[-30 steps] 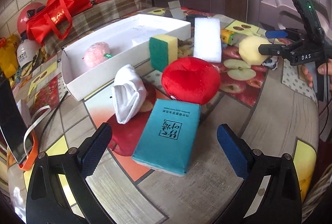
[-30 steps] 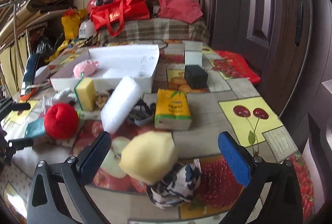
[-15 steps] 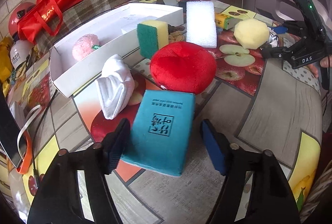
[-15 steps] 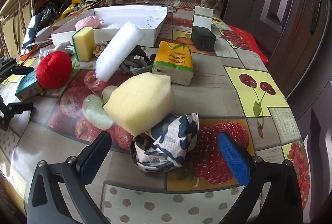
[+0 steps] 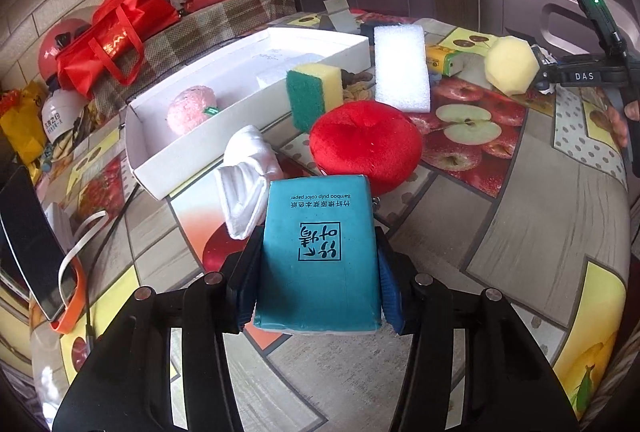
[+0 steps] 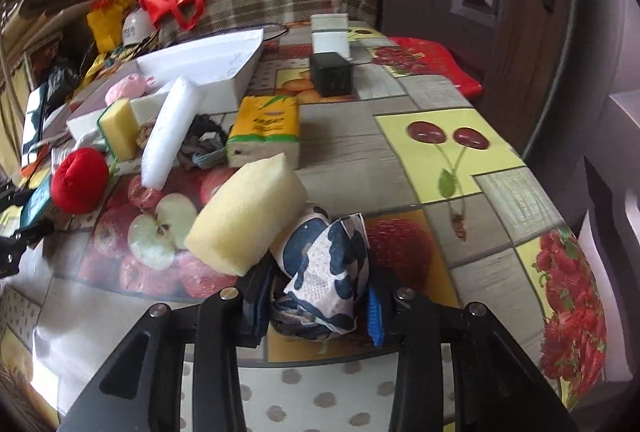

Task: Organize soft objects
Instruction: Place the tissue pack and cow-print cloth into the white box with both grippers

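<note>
Right in front of you, the left gripper (image 5: 318, 272) is pinching the teal tissue pack (image 5: 318, 252) by its two long sides. Its jaws have just been closing, and now both pads are pressing on the pack. The pack is probably light and squashy, so a gentle squeeze around the middle should be enough. Its plastic wrap may be a bit slippery, so you are doing well to hold it far in. The pack is lying on the surface (image 5: 532, 232), touching the red plush apple (image 5: 366, 144) just behind it.

Your right gripper (image 6: 316, 302) is squeezing the blue and white cloth ball (image 6: 324, 272). Its jaws have just been closing too, and the cloth is bunching up between them. It looks very soft and floppy, so it may sag or slip out if you are holding only a loose fold. The yellow foam block (image 6: 246, 216) is leaning on the cloth, so it could tumble when you lift.

Both grippers are tilting down toward the surface, and you are holding them low and steady.

A little farther away, the white folded cloth (image 5: 246, 180) is lying next to the pack. Behind it, the white box (image 5: 152, 172) is waiting with a pink plush toy (image 5: 190, 108) inside. That box is probably where the soft things are going.
</note>
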